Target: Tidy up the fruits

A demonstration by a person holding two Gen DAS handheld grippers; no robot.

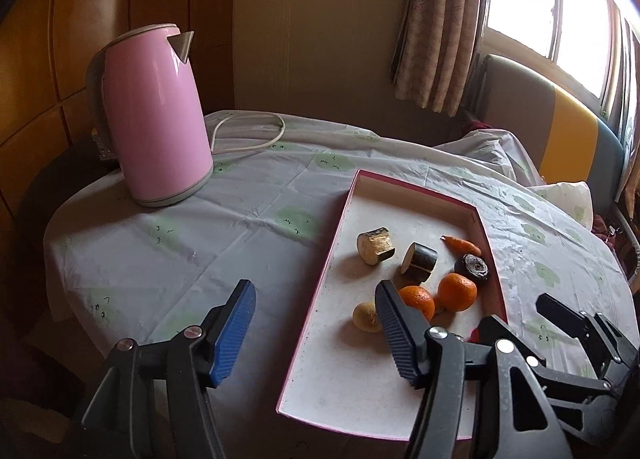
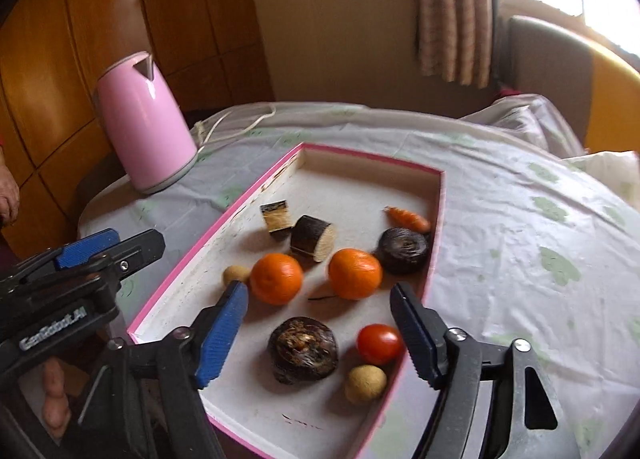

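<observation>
A pink-rimmed white tray (image 1: 340, 379) (image 2: 256, 411) lies on the table. It holds two oranges (image 2: 276, 278) (image 2: 355, 273), a cherry tomato (image 2: 379, 343), two small tan fruits (image 2: 365, 383) (image 2: 235, 274), two dark round pieces (image 2: 303, 349) (image 2: 402, 250), two cut cane chunks (image 2: 313, 238) (image 2: 276, 219) and a small carrot (image 2: 407, 218). My left gripper (image 1: 316, 333) is open and empty over the tray's left rim. My right gripper (image 2: 320, 333) is open and empty above the near dark piece and tomato; it also shows in the left wrist view (image 1: 516, 315).
A pink electric kettle (image 1: 154, 115) (image 2: 144, 123) stands at the table's far left with its white cord (image 1: 248, 135) behind it. A patterned plastic cloth (image 1: 200, 243) covers the round table. A chair (image 1: 560, 127) and curtain (image 1: 440, 19) are at the back right.
</observation>
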